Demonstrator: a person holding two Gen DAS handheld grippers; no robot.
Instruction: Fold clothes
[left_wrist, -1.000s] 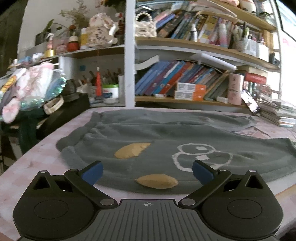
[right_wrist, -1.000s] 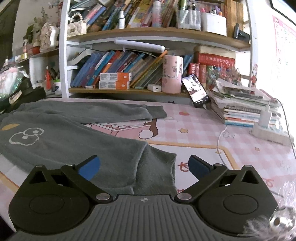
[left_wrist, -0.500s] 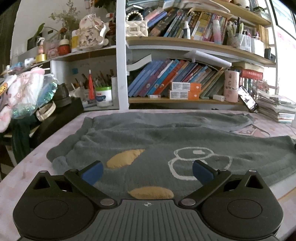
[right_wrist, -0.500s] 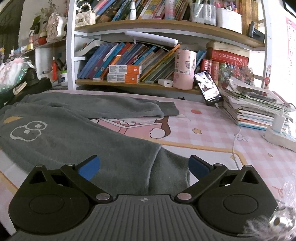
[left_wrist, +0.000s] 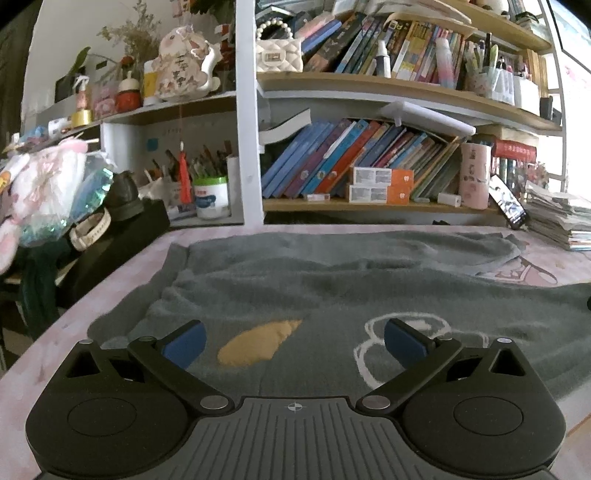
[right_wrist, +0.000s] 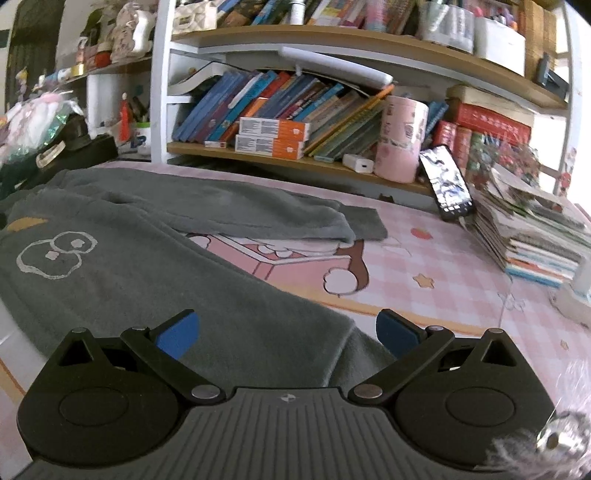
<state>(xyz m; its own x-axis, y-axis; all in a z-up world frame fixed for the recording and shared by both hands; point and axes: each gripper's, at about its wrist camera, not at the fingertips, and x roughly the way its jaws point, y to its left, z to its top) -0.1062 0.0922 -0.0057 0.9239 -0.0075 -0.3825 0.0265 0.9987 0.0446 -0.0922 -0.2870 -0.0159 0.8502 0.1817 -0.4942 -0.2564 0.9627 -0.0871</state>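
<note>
The left tongs (left_wrist: 293, 343) hang low over the grey trousers (left_wrist: 332, 291), blue pads spread wide apart, nothing between them. The right tongs (right_wrist: 286, 334) are likewise spread and empty, poised over the near leg's cuff (right_wrist: 354, 354). The trousers lie flat on the pink desk (right_wrist: 443, 258), 2 legs running rightward. The tongs' bodies hide the trousers' near edge in both views.
</note>
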